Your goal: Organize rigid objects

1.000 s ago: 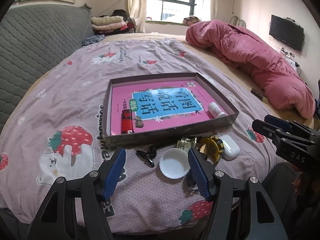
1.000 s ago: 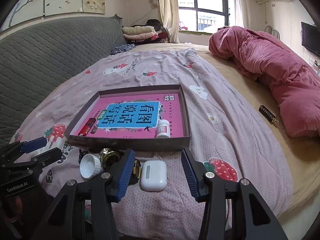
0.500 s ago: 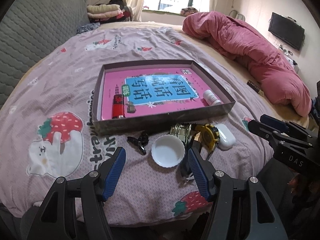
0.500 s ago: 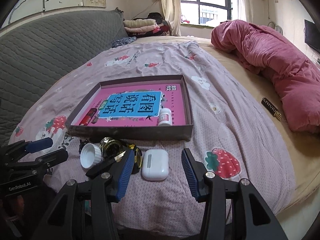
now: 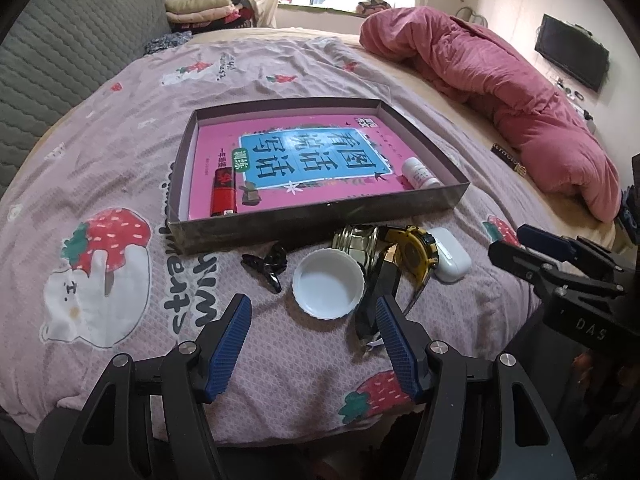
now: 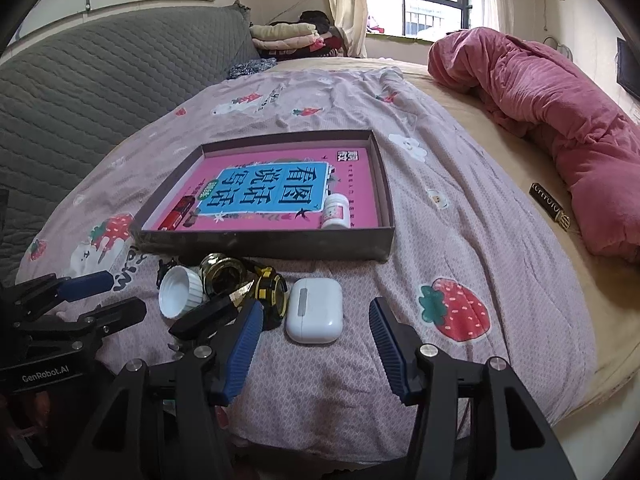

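A shallow dark box (image 5: 304, 220) (image 6: 260, 242) on the bed holds a pink book, a red lighter (image 5: 223, 192) and a small white bottle (image 5: 418, 174) (image 6: 335, 211). In front of it lie a black hair clip (image 5: 266, 264), a white cap (image 5: 328, 288) (image 6: 179, 292), a glass jar (image 5: 356, 238) (image 6: 222, 276), a yellow tape measure (image 5: 414, 252) (image 6: 274, 290), a black-handled knife (image 5: 378, 292) (image 6: 208, 314) and a white earbud case (image 5: 450, 254) (image 6: 315, 310). My left gripper (image 5: 314, 350) is open just before the cap. My right gripper (image 6: 316, 350) is open just before the earbud case.
A rumpled pink quilt (image 5: 500, 92) (image 6: 552, 112) lies along the right of the bed. A small dark bar (image 6: 550, 205) lies near it. A grey quilted headboard (image 6: 100, 80) stands at the left, folded clothes (image 6: 284, 40) at the back.
Both grippers have tilted and come slightly closer to the loose objects, which now sit higher and larger in view. Both stay open. Nothing has been picked up.
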`<state>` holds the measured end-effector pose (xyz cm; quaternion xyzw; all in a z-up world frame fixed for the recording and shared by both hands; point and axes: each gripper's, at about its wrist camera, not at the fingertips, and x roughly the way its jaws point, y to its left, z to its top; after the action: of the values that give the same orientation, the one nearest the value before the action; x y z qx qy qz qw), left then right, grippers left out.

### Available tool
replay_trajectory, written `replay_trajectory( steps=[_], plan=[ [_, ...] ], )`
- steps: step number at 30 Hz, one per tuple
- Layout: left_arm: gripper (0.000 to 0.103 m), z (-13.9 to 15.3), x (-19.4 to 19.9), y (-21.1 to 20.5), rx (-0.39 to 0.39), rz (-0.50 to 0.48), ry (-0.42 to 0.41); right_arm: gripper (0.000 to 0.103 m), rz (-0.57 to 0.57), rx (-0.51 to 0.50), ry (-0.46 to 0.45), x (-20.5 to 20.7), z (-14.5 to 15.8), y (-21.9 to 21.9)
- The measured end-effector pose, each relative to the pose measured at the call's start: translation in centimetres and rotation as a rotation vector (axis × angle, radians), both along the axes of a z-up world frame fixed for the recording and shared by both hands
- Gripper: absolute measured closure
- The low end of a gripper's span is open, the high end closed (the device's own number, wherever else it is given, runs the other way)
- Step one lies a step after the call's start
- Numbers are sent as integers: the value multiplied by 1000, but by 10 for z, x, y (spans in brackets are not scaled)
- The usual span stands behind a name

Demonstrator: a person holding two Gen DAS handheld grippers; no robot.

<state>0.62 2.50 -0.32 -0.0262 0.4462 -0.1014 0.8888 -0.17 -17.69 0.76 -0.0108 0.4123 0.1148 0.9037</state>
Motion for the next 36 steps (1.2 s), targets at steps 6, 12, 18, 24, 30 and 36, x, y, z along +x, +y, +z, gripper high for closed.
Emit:
replay_trajectory(
  steps=[6, 12, 18, 24, 30, 36],
  plan=[
    [37, -6, 3, 2, -17, 5, 26, 48, 3, -21, 31, 2, -11, 2],
    [37, -11, 6, 0, -20, 0, 43, 48, 5, -36, 54, 3, -18, 4],
    [37, -15, 10, -3, -23, 0, 52, 48, 6, -37, 52, 4, -19, 4],
    [37, -20, 17, -8, -26, 6, 64, 48, 12, -40, 61, 6, -24, 5],
    [37, -27, 25, -11, -37, 13, 77, 48, 15, -36, 69, 9, -28, 6],
    [37, -34, 33, -10, -59, 28, 97, 48, 13, -24, 73, 12, -31, 7]
  ],
)
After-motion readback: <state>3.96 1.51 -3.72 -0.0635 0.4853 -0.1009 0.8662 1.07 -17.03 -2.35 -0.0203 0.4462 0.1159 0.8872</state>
